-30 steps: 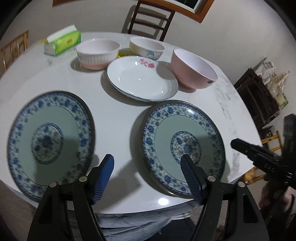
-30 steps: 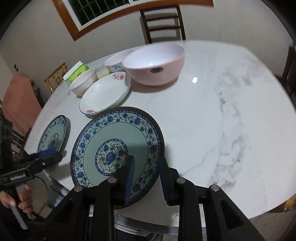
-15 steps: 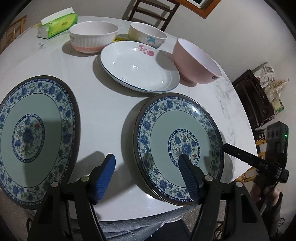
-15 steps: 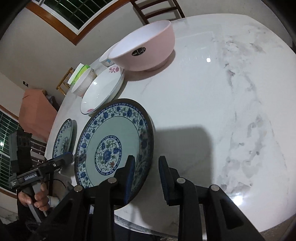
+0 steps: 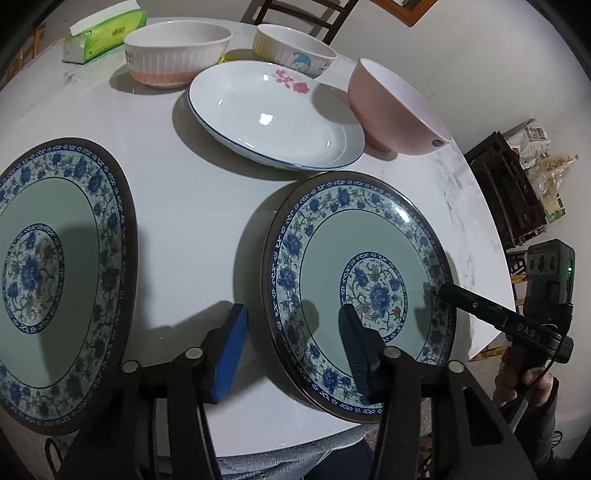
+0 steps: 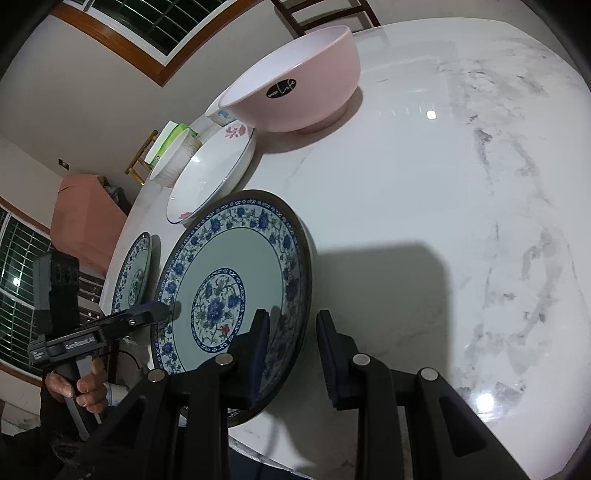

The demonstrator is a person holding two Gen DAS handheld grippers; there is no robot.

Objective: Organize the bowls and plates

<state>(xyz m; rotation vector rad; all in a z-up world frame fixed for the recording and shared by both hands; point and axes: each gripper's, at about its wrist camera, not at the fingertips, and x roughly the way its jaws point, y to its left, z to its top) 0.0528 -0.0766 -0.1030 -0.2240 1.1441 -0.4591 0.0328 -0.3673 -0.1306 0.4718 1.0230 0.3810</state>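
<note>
Two blue-patterned plates lie on the white marble table. My left gripper (image 5: 291, 347) is open, its fingers straddling the left rim of the right-hand plate (image 5: 354, 280); the other plate (image 5: 55, 277) lies to its left. My right gripper (image 6: 291, 350) is open, its fingers straddling the right rim of the same plate (image 6: 236, 273), low over the table. Behind stand a white flowered plate (image 5: 273, 110), a pink bowl (image 5: 395, 110), a ribbed white-and-pink bowl (image 5: 173, 51) and a small cartoon bowl (image 5: 291, 48).
A green tissue box (image 5: 103, 33) sits at the table's far left. Wooden chairs (image 5: 303, 14) stand behind the table. A dark shelf with bags (image 5: 517, 192) is to the right. The table's marble right half (image 6: 461, 184) is bare.
Both grippers have moved down and closer to the right-hand blue plate, and now straddle its opposite rims. The plate has not moved.
</note>
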